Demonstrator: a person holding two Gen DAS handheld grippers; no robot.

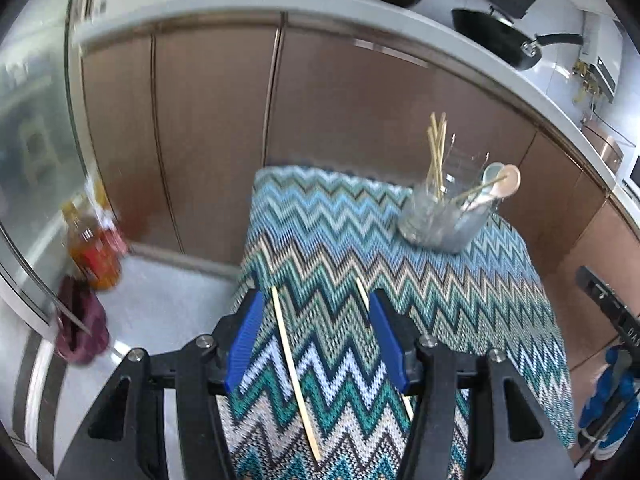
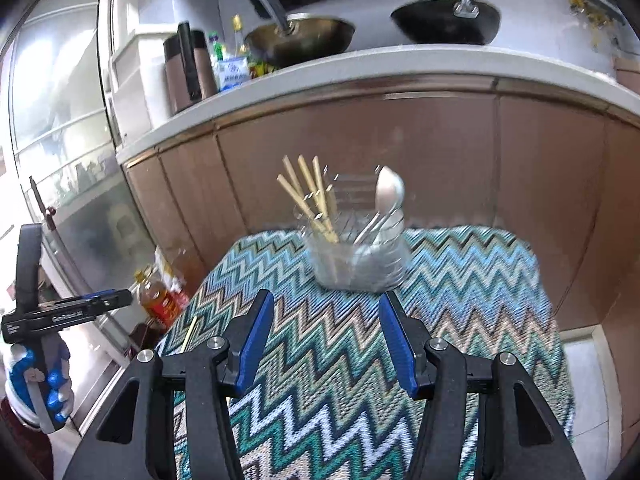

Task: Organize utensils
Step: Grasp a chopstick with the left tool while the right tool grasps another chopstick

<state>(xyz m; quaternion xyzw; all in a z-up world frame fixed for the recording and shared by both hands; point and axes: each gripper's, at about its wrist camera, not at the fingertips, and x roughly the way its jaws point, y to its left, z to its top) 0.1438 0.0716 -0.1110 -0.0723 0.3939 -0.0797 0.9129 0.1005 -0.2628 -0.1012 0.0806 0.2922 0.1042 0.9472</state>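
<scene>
A clear utensil holder (image 1: 442, 216) (image 2: 358, 258) stands at the far end of a zigzag-patterned cloth (image 1: 460, 292) (image 2: 460, 280). It holds several wooden chopsticks (image 1: 436, 152) (image 2: 308, 196) and spoons (image 1: 506, 180) (image 2: 388, 196). Two loose chopsticks lie on the cloth near me: one (image 1: 294, 372) between the fingers of my left gripper (image 1: 316, 304), one (image 1: 362, 290) beside its right finger. One also shows in the right wrist view (image 2: 189, 334). My left gripper is open above them. My right gripper (image 2: 326, 306) is open and empty, short of the holder.
Brown cabinet doors (image 1: 328, 112) and a white counter edge (image 2: 360, 68) stand behind the cloth. Pans (image 2: 446, 20) (image 2: 300, 38) and a thermos (image 2: 188, 68) sit on the counter. An oil bottle (image 1: 94, 248) (image 2: 158, 298) stands on the floor at left, next to a glass door.
</scene>
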